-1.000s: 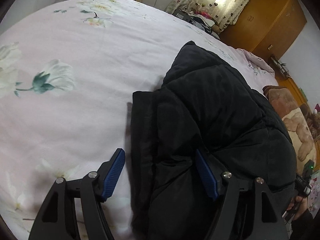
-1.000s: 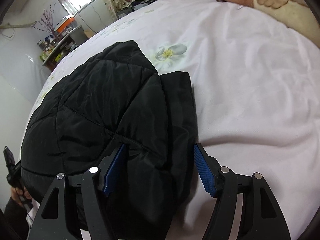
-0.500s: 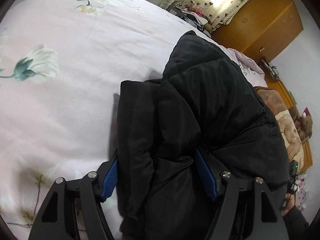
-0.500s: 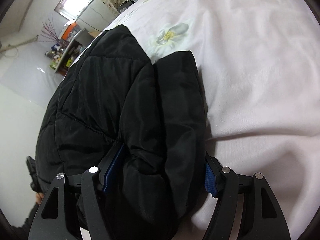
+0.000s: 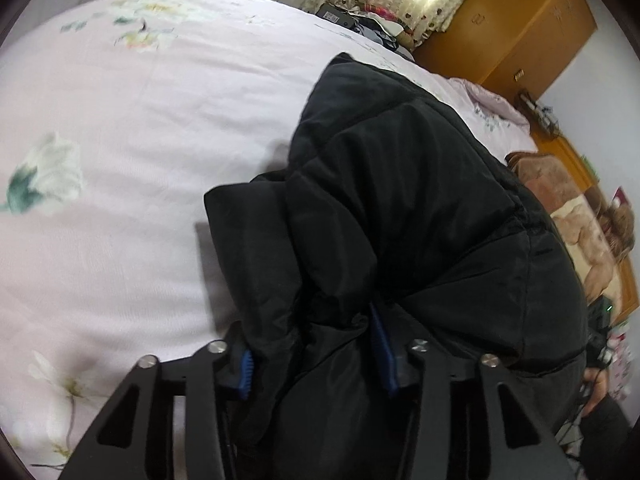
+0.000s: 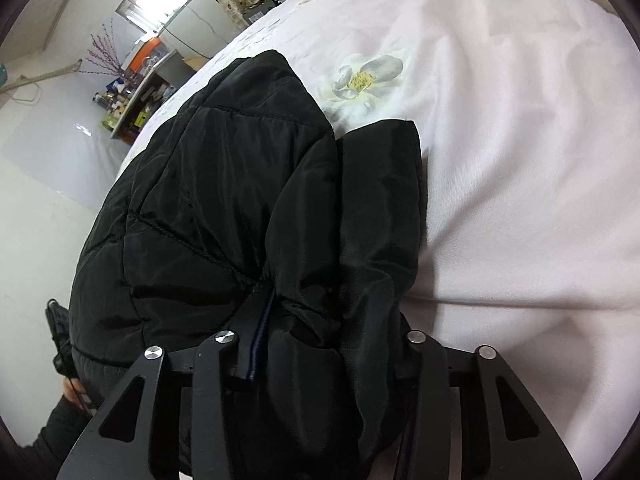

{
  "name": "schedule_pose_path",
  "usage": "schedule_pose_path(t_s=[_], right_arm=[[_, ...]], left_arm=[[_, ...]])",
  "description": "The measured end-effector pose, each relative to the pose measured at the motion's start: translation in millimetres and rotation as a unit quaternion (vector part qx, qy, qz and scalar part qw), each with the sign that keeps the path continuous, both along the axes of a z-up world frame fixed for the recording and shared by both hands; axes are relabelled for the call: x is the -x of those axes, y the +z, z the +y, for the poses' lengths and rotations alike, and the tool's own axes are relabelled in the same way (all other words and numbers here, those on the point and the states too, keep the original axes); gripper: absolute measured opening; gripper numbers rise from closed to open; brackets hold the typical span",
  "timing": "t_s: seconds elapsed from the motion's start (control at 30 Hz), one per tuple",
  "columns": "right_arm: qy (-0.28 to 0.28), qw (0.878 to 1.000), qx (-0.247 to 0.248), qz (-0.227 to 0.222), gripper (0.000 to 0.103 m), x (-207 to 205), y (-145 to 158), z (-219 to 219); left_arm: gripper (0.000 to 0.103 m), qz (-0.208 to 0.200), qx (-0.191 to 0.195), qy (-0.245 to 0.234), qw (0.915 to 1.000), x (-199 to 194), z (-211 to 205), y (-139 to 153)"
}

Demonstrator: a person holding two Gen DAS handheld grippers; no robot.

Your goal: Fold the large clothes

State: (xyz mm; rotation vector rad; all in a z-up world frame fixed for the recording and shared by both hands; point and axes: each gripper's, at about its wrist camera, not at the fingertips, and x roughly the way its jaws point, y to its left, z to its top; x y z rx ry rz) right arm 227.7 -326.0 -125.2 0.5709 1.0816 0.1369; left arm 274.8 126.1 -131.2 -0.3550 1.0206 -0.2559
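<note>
Where each hand-held gripper (image 5: 316,348) (image 6: 328,344) has just closed, pinching it, the black jacket (image 5: 400,208) (quilted, puffy) bunches.

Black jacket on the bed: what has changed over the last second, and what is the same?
Both tools have just been closing on the black jacket. The left tool went from straddling its edge to pinching a bunched fold; the right tool did the same on the opposite side, and fabric now bulges between the pads of each. The jacket stays folded on the pink floral bedspread, not visibly lifted.
</note>
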Motion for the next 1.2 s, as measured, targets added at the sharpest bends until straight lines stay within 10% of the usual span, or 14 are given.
schedule_pose_path(t_s=[0.23,0.7,1.2], right_arm=[[0.001,0.998,0.053,-0.017,0.025,7.6,41.4,15.6],[0.023,0.994,0.054,-0.093,0.023,69.1,111.5,23.0],[0.039,0.989,0.057,-0.133,0.023,-24.2,131.0,68.9]], left_arm=[[0.026,-0.034,-0.066,-0.008,0.9972,12.9,-9.5,44.2],[0.024,-0.099,-0.039,0.005,0.9943,65.0,15.1,109.4],[0.025,-0.137,-0.057,0.020,0.9888,-9.0,43.6,138.1]])
